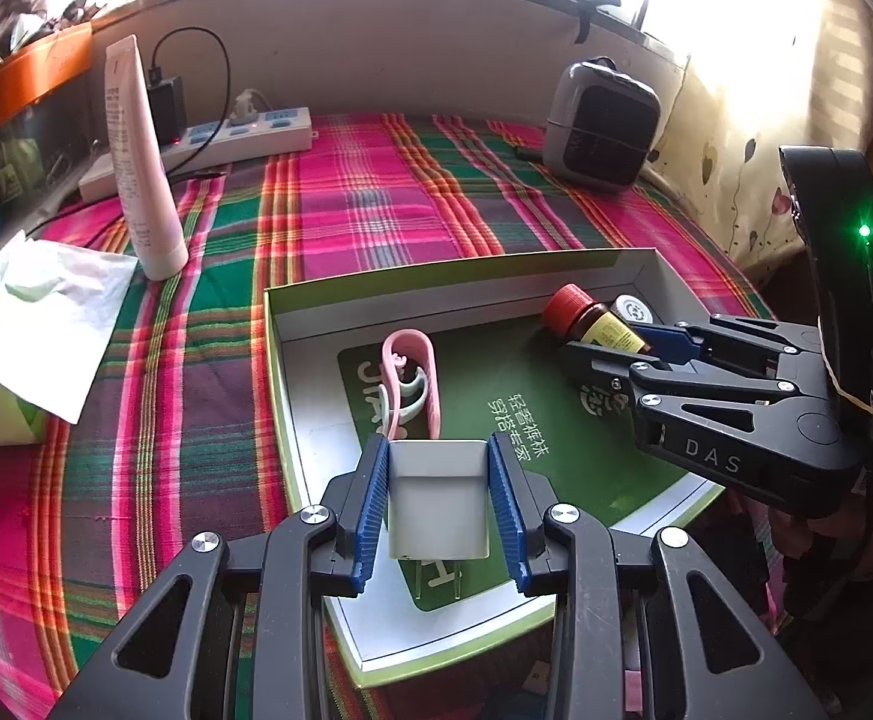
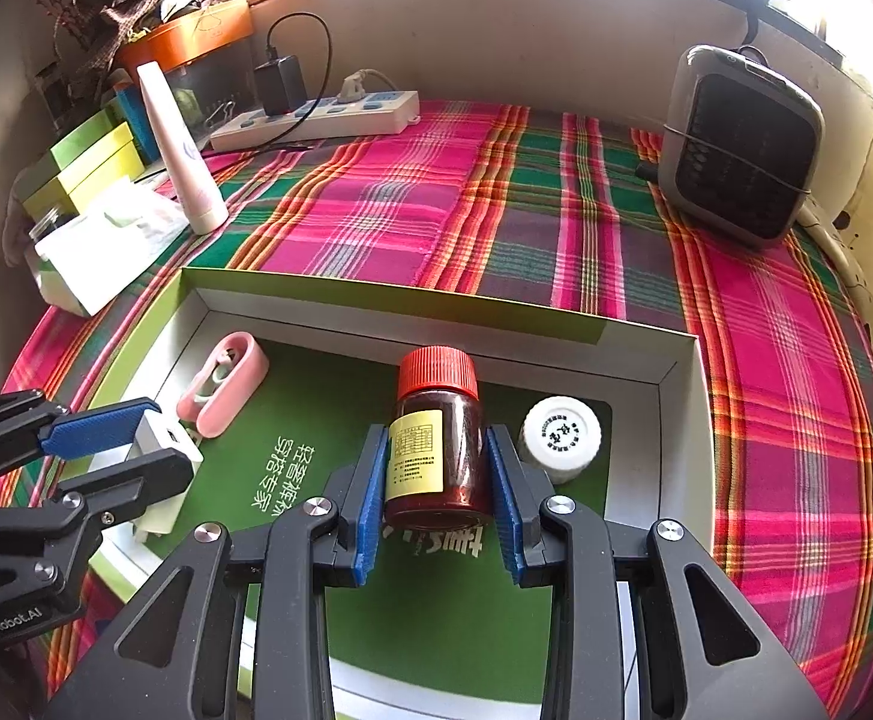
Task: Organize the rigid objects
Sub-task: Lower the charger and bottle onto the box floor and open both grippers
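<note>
A shallow green-and-white box lies open on the plaid cloth. My left gripper is shut on a white plug adapter, held over the box's near side; it also shows in the right wrist view. My right gripper is shut on a brown bottle with a red cap, lying inside the box; the bottle shows in the left wrist view. A white-capped bottle stands right beside it. A pink clip holder lies in the box's left part.
A pink tube stands at the left by a tissue pack. A power strip lies at the back. A grey heater stands back right. Boxes line the left edge.
</note>
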{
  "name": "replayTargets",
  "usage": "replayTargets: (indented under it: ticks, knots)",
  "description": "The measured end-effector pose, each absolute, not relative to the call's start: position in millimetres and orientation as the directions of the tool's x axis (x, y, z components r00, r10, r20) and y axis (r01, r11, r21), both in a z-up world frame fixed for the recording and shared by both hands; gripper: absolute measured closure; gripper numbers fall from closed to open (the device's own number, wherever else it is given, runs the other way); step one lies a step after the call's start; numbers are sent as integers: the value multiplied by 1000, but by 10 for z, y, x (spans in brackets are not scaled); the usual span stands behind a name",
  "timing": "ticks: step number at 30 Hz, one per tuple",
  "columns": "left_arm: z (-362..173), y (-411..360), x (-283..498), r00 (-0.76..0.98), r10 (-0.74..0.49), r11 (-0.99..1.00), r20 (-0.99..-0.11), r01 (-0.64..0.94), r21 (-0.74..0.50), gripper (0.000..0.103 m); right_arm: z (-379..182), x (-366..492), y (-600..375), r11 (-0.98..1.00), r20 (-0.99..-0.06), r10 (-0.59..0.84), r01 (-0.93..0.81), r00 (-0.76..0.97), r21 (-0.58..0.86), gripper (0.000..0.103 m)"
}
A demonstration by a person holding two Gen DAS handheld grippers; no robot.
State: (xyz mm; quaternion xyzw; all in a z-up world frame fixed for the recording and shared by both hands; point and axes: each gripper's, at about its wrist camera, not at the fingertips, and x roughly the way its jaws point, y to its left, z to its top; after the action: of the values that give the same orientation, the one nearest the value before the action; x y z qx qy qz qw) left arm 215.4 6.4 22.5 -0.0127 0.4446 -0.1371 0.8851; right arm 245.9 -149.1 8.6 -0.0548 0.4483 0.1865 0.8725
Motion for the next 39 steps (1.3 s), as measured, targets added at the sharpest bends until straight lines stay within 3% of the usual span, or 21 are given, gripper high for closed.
replayTargets:
  ticks: [39]
  knots:
    - [207, 76, 2150, 565, -260, 960, -783, 235, -150, 70, 84, 2470, -1482, 933, -790, 258, -355, 557, 54, 67]
